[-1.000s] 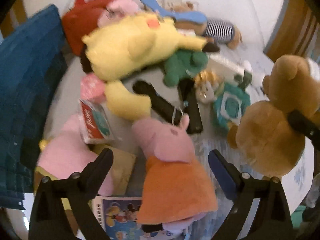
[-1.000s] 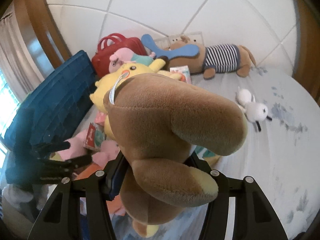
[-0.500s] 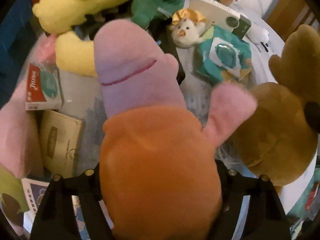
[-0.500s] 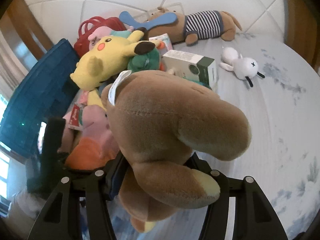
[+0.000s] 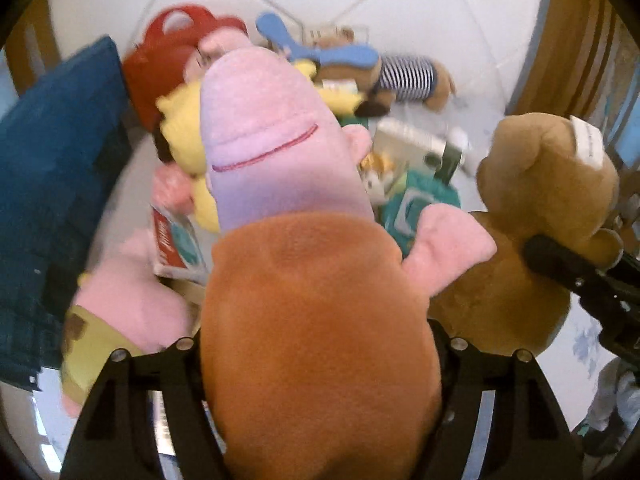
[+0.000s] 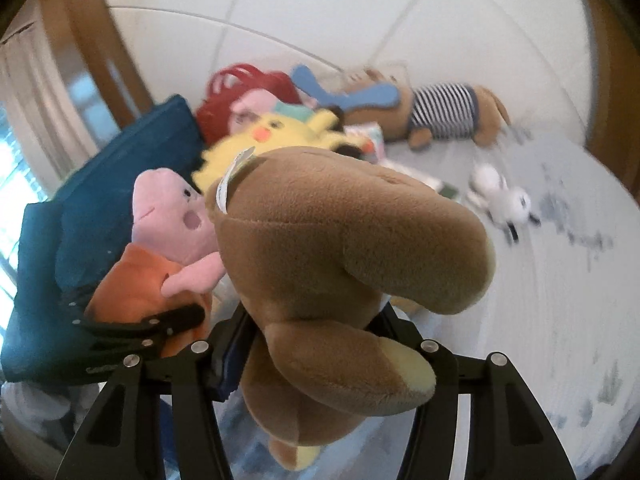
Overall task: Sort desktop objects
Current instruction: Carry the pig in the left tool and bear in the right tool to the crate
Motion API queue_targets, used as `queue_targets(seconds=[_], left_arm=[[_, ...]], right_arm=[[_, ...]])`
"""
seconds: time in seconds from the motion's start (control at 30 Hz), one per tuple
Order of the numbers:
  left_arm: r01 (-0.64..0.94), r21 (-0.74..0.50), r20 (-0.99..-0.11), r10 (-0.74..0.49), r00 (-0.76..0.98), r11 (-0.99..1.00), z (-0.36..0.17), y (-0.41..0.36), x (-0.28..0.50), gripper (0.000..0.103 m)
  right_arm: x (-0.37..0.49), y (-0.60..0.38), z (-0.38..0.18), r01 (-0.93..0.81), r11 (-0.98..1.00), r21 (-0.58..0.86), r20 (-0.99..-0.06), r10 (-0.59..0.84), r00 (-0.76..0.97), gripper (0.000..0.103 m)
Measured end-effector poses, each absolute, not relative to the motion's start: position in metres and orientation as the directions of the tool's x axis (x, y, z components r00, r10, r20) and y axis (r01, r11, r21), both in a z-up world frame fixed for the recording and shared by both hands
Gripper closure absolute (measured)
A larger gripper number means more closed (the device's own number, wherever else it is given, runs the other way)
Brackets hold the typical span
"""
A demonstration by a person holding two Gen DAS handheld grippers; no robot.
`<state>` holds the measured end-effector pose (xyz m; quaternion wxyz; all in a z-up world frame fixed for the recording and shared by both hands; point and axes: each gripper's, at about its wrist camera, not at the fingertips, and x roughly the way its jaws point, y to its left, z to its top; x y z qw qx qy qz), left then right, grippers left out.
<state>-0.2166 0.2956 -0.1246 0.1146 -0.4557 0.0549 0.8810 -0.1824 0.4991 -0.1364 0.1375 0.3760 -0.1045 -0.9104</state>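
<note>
Pink pig plush (image 5: 304, 264) clamped between left gripper (image 5: 320, 344) jaws

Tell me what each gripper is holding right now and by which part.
Left gripper: pink pig plush, clamped around its orange dress. Right gripper: brown plush toy, clamped around its lower body.

Seven plush toys (image 5: 320, 340), two boxes (image 5: 416, 140).
</note>
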Motion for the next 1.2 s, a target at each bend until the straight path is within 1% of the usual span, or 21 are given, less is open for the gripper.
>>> queue_targets(seconds=[0.27, 0.43, 0.6, 0.73, 0.93, 1.07, 1.2], left_arm=[[-0.155, 0.005, -0.735, 0.101, -0.67, -0.988, -0.071, 0.262, -0.196, 0.03], [-0.086, 0.013, -0.674, 0.055, -0.737, -0.996, -0.034, 0.222, -0.186, 0.03], [-0.032, 0.03, -0.6, 0.008, -0.8, -0.999, 0.006, 0.166, -0.182, 0.03], [0.013, 0.045, -0.55, -0.035, -0.835, -0.999, 0.037, 0.104, -0.189, 0.03], [0.094, 0.095, -0.49, -0.128, -0.862, -0.991, 0.079, -0.012, -0.213, 0.03], [0.16, 0.166, -0.485, -0.221, -0.846, -0.973, 0.09, -0.094, -0.242, 0.03], [0.225, 0.178, -0.529, -0.286, -0.799, -0.958, 0.073, -0.164, -0.266, 0.03]], right_arm=[[-0.183, 0.467, -0.081, 0.289, -0.928, 0.237, -0.582, -0.373, -0.722, 0.047], [-0.188, 0.434, -0.046, 0.381, -0.904, 0.192, -0.537, -0.422, -0.73, 0.046], [-0.196, 0.382, -0.004, 0.461, -0.877, 0.138, -0.477, -0.467, -0.745, 0.047], [-0.206, 0.325, 0.032, 0.517, -0.851, 0.09, -0.407, -0.505, -0.761, 0.047], [-0.237, 0.206, 0.082, 0.593, -0.801, 0.077, -0.302, -0.586, -0.752, 0.047], [-0.27, 0.109, 0.104, 0.644, -0.76, 0.088, -0.265, -0.641, -0.721, 0.047], [-0.3, 0.034, 0.109, 0.684, -0.717, 0.134, -0.249, -0.693, -0.677, 0.046]])
